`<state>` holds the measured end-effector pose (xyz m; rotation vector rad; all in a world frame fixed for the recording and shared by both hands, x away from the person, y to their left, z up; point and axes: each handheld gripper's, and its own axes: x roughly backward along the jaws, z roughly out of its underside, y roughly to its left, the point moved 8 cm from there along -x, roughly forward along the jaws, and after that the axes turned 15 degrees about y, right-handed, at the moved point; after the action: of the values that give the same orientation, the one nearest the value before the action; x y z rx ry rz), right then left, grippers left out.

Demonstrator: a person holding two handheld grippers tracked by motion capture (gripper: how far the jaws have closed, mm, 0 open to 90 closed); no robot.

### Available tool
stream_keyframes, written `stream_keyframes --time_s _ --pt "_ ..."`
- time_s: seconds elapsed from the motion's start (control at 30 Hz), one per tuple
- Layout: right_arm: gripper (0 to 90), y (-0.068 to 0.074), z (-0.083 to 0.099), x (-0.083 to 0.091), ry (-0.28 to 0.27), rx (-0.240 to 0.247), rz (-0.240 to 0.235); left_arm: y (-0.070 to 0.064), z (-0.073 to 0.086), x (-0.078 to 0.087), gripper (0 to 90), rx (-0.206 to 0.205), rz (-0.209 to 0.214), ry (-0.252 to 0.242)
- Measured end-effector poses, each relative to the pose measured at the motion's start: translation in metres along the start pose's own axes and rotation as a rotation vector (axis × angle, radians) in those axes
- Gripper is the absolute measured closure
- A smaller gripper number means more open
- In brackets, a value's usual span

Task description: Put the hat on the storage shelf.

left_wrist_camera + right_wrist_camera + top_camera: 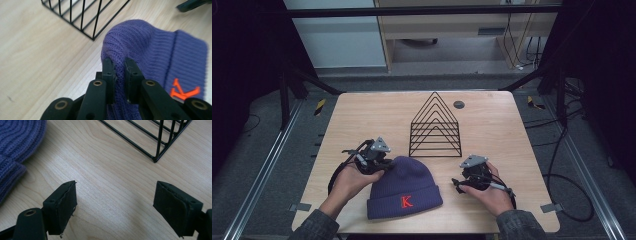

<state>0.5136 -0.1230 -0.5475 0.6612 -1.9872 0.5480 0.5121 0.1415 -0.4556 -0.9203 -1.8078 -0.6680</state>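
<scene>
Beanie [152,47] crown between left tool [119,67] jaws.

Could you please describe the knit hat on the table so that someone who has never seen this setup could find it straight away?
Start at the wooden table and find the black wire rack of triangular frames at its middle. Just in front of it, toward the person, lies the purple beanie, its crown pinched by the left gripper. It is the one soft thing there, ribbed, with an orange K on its cuff.
</scene>
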Motion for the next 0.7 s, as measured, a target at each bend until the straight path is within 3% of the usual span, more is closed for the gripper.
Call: stream_keyframes --time_s 0.17,0.2,0.27,0.3,0.37,0.53,0.7 --pt "18.6 -0.002 0.000 -0.001 0.002 -0.003 0.005 -0.011 -0.014 0.037 80.6 -0.073 -0.036 -0.045" --pt "18.6 -0.002 0.000 -0.001 0.002 -0.003 0.005 -0.011 -0.014 0.037 80.7 -0.073 -0.036 -0.045" --pt "18.7 -0.002 0.001 0.000 0.002 -0.009 0.009 -0.015 -0.021 0.056 80.8 -0.101 -0.059 -0.069" --pt "18.7 -0.002 0.001 0.000 0.002 -0.009 0.009 -0.015 -0.021 0.056 80.8 -0.101 -0.059 -0.069" --pt "19.1 -0.004 0.000 0.002 -0.007 -0.012 0.010 -0.013 -0.026 0.072 80.9 -0.125 -0.084 -0.078" --pt "20.6 -0.006 -0.003 0.005 -0.030 -0.010 0.012 -0.001 -0.034 0.092 81.0 -0.137 -0.121 -0.087" --pt "22.3 -0.010 -0.006 0.017 -0.066 -0.032 -0.004 0.012 -0.040 0.109 81.1 -0.116 -0.142 -0.108"
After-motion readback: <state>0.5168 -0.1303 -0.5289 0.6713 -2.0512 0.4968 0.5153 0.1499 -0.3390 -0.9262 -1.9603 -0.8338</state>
